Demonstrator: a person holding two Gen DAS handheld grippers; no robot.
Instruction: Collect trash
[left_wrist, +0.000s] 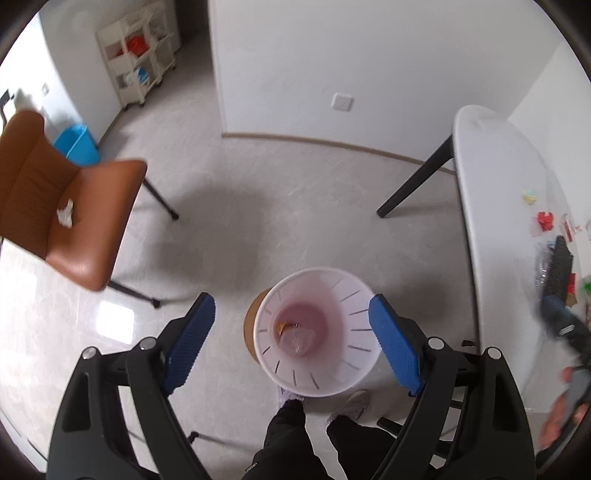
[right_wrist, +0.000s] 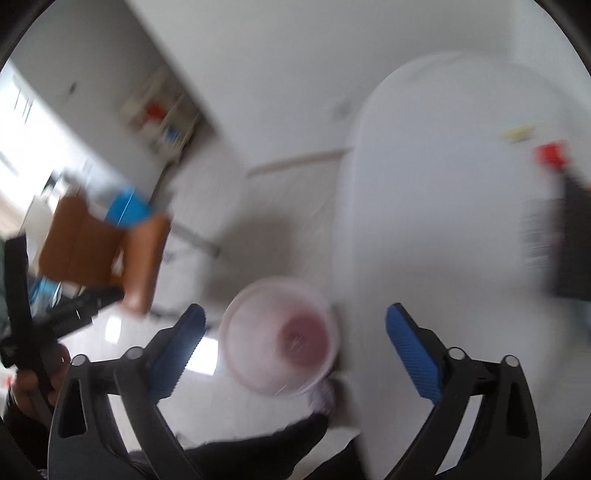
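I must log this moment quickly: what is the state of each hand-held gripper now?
Left hand-held gripper: open, holding nothing, above the bin.
Right hand-held gripper: open, holding nothing.

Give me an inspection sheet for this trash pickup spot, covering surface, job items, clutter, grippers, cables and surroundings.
Surface: pale tiled floor; white table on the right.
Job's things: white waste bin on the floor by the person's feet, holding an orange scrap and a clear wrapper; crumpled tissue on the brown chair seat.
Clutter: yellow piece, red pieces and a dark object on the table, too blurred to name.
Grippers: left gripper open, empty, above the bin; right gripper open, empty, view motion-blurred.
Cables: nothing seen.
Surroundings: cream shelf cart by the wall, blue bin behind the chair, wall socket.
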